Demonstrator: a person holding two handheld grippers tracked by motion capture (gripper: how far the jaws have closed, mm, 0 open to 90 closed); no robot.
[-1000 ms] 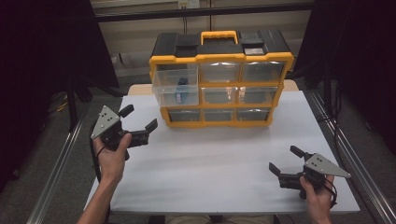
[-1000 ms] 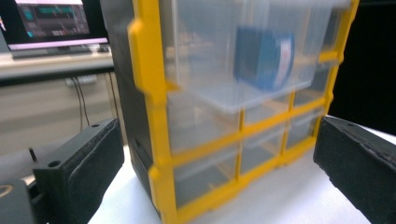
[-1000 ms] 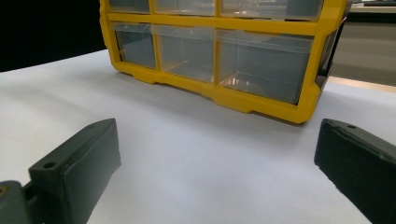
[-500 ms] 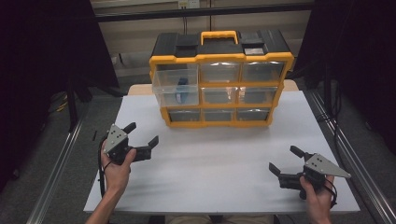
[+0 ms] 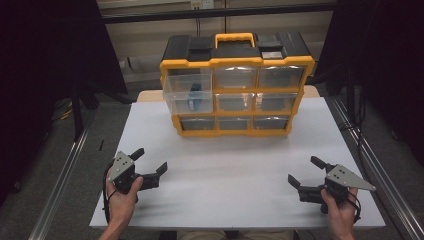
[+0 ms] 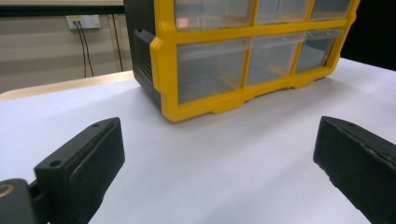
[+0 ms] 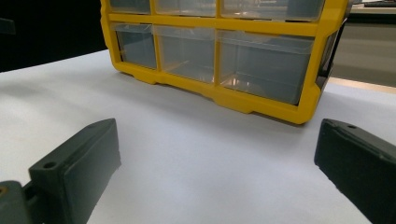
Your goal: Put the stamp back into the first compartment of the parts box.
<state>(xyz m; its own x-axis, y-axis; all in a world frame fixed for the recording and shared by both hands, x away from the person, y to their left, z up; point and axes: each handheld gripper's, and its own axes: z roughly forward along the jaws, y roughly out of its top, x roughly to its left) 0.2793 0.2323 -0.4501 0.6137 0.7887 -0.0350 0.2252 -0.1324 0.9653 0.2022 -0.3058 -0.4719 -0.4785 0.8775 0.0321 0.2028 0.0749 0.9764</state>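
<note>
Both grippers sit low at the near table edge, jaws spread wide and empty. The left gripper (image 5: 149,168) is nearer the pulled-out drawer (image 5: 189,93), upper-left in the organizer (image 5: 235,85), ahead and slightly right; right gripper (image 5: 303,175) rests well apart.

Organizer box (image 5: 235,85): yellow frame, black top with a yellow carry handle (image 5: 234,38), three rows of three clear drawers. Stands upright at the far middle of the white surface (image 5: 225,175). Top-left drawer (image 5: 189,92) pulled out toward the front, a blue item (image 5: 195,97) inside; other drawers pushed in.
</note>
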